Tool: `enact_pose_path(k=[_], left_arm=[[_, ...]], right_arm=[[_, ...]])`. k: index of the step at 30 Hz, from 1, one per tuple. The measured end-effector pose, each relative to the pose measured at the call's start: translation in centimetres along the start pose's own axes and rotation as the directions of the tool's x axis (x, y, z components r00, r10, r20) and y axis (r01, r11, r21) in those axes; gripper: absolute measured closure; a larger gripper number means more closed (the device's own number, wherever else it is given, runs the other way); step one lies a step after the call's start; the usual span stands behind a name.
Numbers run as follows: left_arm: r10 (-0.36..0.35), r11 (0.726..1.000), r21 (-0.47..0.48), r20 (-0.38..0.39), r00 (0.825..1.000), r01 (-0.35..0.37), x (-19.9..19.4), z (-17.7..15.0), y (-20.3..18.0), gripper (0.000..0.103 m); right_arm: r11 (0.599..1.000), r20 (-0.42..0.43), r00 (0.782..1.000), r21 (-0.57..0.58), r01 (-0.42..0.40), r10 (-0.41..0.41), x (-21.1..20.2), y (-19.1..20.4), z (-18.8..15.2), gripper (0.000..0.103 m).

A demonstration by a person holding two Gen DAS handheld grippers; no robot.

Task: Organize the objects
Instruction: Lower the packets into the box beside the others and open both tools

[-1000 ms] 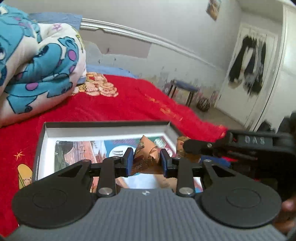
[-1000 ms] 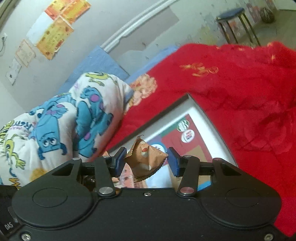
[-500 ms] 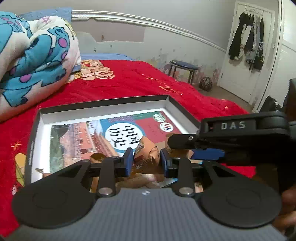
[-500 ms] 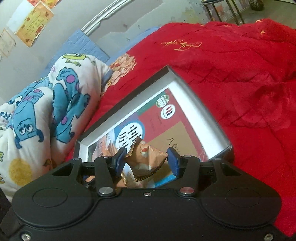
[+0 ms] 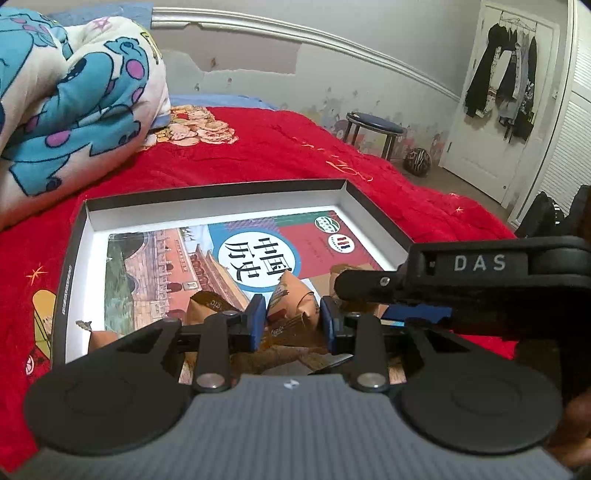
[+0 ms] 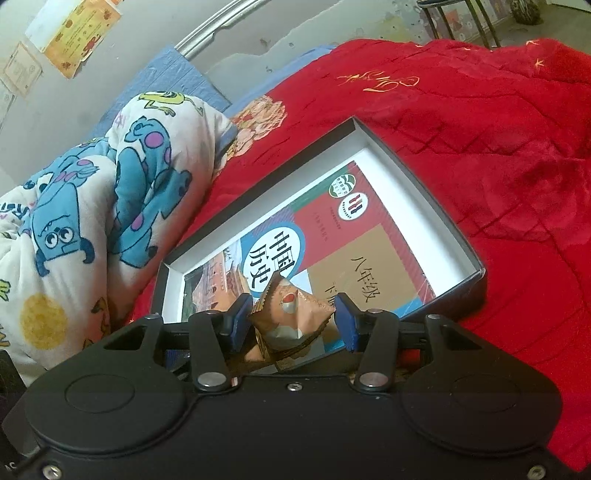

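Gripping an orange snack packet (image 5: 291, 301), left hand-held gripper (image 5: 291, 319), right hand-held gripper (image 6: 291, 319) clasping another packet (image 6: 291, 314), over box (image 5: 373, 210).

"DAS" marks the right claw (image 5: 369, 291); the book (image 6: 369, 236) reads "中国历史".

Home bedroom. Bed (image 5: 280, 155) with red quilted cover is the landmark; cartoon-print blanket (image 5: 70, 92) bunched at its head end, metal rail (image 5: 295, 35) along the peeling wall behind it. Past the foot: small stool (image 5: 373, 129), ball (image 5: 417, 162) on floor, clothes (image 5: 502, 77) hanging on a white door. Certificates (image 6: 74, 35) taped above the bed.
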State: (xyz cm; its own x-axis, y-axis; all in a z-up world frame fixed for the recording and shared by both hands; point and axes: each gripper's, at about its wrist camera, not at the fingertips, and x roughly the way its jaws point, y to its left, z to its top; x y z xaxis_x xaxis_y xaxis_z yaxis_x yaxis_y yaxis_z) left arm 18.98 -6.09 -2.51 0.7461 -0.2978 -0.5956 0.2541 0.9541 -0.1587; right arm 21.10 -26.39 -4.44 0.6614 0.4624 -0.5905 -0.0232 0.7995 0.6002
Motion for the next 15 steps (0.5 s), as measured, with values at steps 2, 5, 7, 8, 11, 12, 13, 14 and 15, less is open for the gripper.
enact_pose_path(k=[2,5,7,8,11,12,13,14,15], left_arm=[[0.010,1.000,0.006,0.000,1.000,-0.010,0.02,-0.05,-0.07,0.066],[0.011,1.000,0.006,-0.007,1.000,-0.011,0.09,-0.15,-0.14,0.065],[0.010,1.000,0.007,-0.014,1.000,-0.010,0.16,-0.23,-0.20,0.065],[0.010,1.000,0.007,-0.014,1.000,-0.010,0.16,-0.26,-0.24,0.066],[0.013,1.000,0.012,-0.015,1.000,-0.012,0.21,-0.33,-0.34,0.065],[0.012,1.000,0.009,-0.016,1.000,-0.011,0.24,-0.35,-0.32,0.063],[0.010,1.000,0.005,-0.019,1.000,-0.010,0.27,-0.35,-0.32,0.062],[0.010,1.000,0.002,-0.019,1.000,-0.010,0.29,-0.35,-0.30,0.060],[0.011,1.000,0.002,-0.019,1.000,-0.011,0.27,-0.34,-0.27,0.056]], right_arm=[[1.000,-0.001,1.000,0.001,-0.002,0.002,-0.05,-0.07,0.10,0.056],[1.000,0.000,1.000,0.004,-0.001,0.001,-0.07,-0.14,0.17,0.056],[1.000,0.001,1.000,0.002,0.000,0.000,-0.09,-0.15,0.16,0.056],[1.000,0.001,1.000,-0.001,0.001,-0.001,-0.10,-0.16,0.14,0.056],[1.000,0.003,1.000,-0.001,0.000,0.000,-0.15,-0.16,0.12,0.056],[1.000,0.003,1.000,-0.001,-0.001,0.001,-0.17,-0.20,0.11,0.056],[1.000,0.003,1.000,0.000,-0.002,0.002,-0.17,-0.20,0.13,0.056],[1.000,0.003,1.000,0.001,-0.002,0.002,-0.17,-0.19,0.11,0.056],[1.000,0.003,1.000,0.001,-0.003,0.003,-0.18,-0.18,0.10,0.056]])
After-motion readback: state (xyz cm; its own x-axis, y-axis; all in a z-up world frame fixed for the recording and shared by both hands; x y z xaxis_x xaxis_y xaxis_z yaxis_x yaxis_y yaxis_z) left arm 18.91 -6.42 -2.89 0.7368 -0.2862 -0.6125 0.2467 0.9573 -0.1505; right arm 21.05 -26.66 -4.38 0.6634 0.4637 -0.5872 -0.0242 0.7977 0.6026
